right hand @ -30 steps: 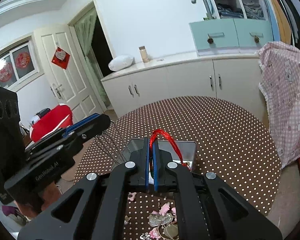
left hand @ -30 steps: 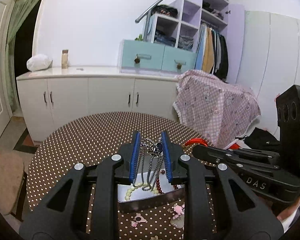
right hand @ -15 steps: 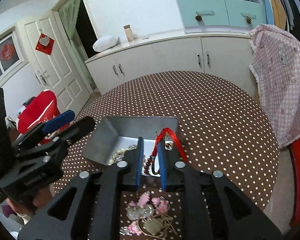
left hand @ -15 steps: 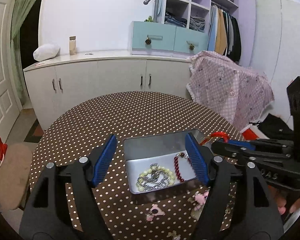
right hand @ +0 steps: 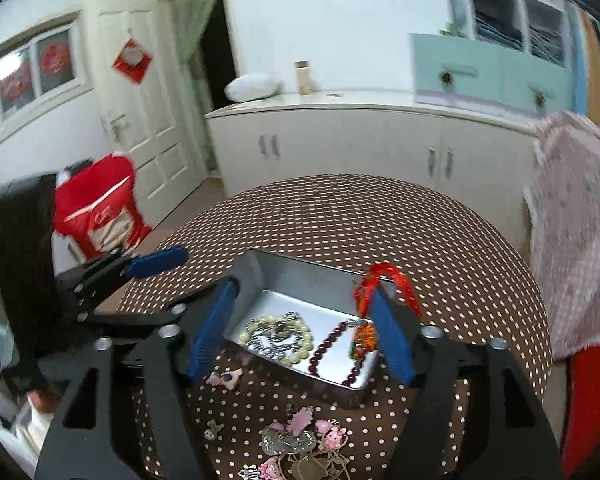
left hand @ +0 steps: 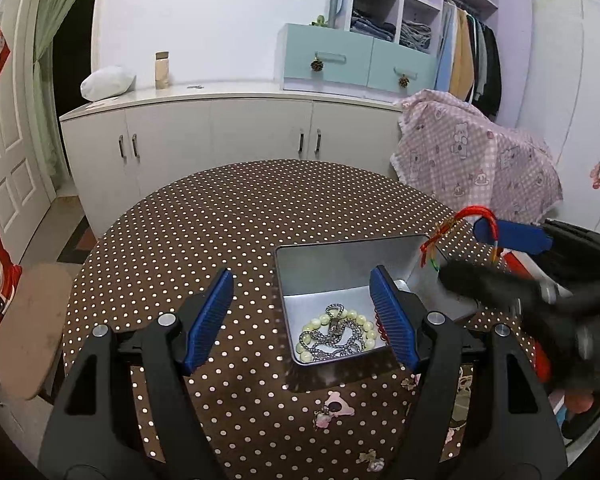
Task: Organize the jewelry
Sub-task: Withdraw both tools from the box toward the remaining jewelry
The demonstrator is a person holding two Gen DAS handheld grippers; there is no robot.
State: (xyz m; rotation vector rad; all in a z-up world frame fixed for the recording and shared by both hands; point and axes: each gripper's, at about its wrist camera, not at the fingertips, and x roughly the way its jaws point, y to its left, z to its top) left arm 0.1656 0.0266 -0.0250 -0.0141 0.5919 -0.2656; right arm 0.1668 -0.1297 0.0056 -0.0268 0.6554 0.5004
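Observation:
A silver metal tin [left hand: 340,256] [right hand: 284,268] sits on the dotted round table. In it lie a pale bead bracelet [left hand: 320,322] [right hand: 296,348], a silver chain [left hand: 336,332] [right hand: 278,332] and a dark red bead string [right hand: 332,344]. My left gripper [left hand: 300,316] is open and empty, at the tin's near left. My right gripper [right hand: 306,328] is open over the tin. A red cord loop [right hand: 396,280] [left hand: 476,214] hangs over its right finger, its tassel [right hand: 362,338] dangling into the tin.
Loose pink charms and trinkets [right hand: 300,440] [left hand: 334,406] lie on the table in front of the tin. The brown dotted tablecloth [left hand: 228,232] extends behind. White cabinets [left hand: 220,132] stand beyond, a pink-covered object [left hand: 472,160] to the right, a stool [left hand: 24,328] on the left.
My left gripper opened, dropped the silver chain into the tin and pulled back. My right gripper then opened over the tin; the red bead string fell in, the cord loop still hooked on its finger.

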